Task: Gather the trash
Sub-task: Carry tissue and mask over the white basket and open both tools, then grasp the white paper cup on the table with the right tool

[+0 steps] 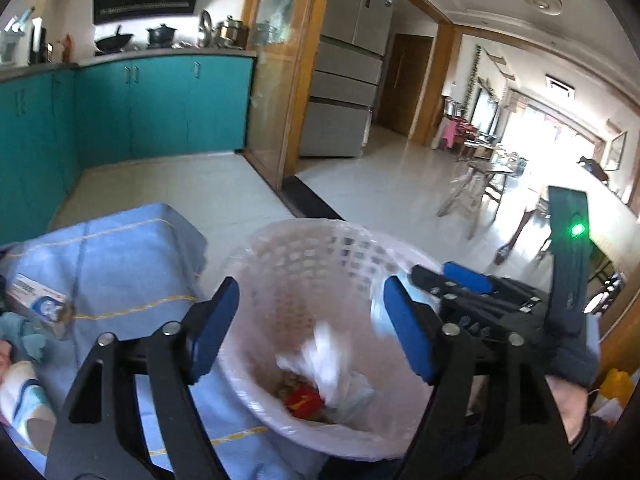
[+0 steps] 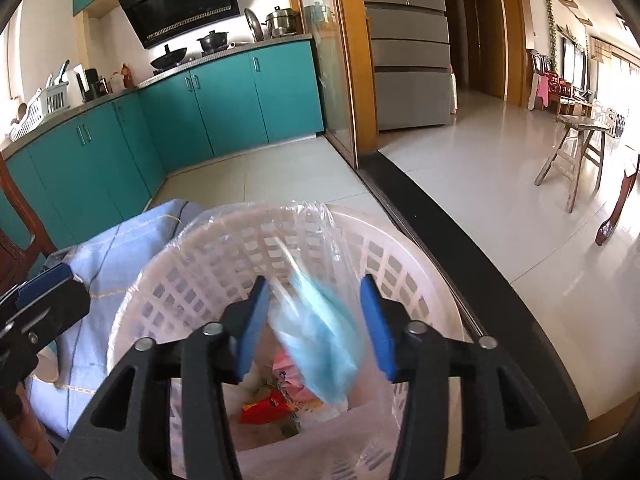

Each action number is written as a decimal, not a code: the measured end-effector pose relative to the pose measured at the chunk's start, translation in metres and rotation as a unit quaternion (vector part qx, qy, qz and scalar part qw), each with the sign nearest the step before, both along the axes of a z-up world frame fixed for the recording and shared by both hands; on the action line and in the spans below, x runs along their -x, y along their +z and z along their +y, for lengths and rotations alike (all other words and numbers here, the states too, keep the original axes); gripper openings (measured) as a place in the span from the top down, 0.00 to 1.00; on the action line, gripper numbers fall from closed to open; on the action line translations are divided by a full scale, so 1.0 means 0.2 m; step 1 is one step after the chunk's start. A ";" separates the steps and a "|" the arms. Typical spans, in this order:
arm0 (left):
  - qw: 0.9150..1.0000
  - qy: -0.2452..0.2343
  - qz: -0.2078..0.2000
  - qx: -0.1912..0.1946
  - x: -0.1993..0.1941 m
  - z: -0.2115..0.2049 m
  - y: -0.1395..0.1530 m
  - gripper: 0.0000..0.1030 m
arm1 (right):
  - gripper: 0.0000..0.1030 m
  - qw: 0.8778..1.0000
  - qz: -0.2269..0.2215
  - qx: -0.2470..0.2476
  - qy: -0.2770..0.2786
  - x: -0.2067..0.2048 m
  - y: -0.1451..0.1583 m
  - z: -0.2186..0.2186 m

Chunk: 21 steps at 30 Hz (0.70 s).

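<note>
White latticed plastic forms the lined waste basket [image 2: 208,276], beside a blue-clothed table [image 1: 132,256]. Over it, the left gripper [image 1: 308,330] gapes empty above a crumpled tissue [image 1: 324,356]. The right gripper [image 2: 314,330] stands half-open; a blurred blue wrapper [image 2: 324,340] hangs between its pads, apparently untouched.

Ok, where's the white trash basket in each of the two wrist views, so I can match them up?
Left wrist: the white trash basket sits lower centre, between the left gripper's blue fingers.
Right wrist: the basket fills the lower centre, beyond the right gripper.
Shared landmark: the teal cabinets, upper left in both.
</note>
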<state>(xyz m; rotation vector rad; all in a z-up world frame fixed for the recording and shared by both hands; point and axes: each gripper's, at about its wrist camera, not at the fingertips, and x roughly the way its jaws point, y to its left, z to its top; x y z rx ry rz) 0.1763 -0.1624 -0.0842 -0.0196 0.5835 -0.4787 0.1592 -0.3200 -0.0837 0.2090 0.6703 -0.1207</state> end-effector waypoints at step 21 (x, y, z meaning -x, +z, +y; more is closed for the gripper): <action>0.936 0.336 0.017 -0.102 0.57 1.14 -0.03 0.20 | 0.23 0.955 0.000 0.024 0.295 -0.11 -0.01 1.09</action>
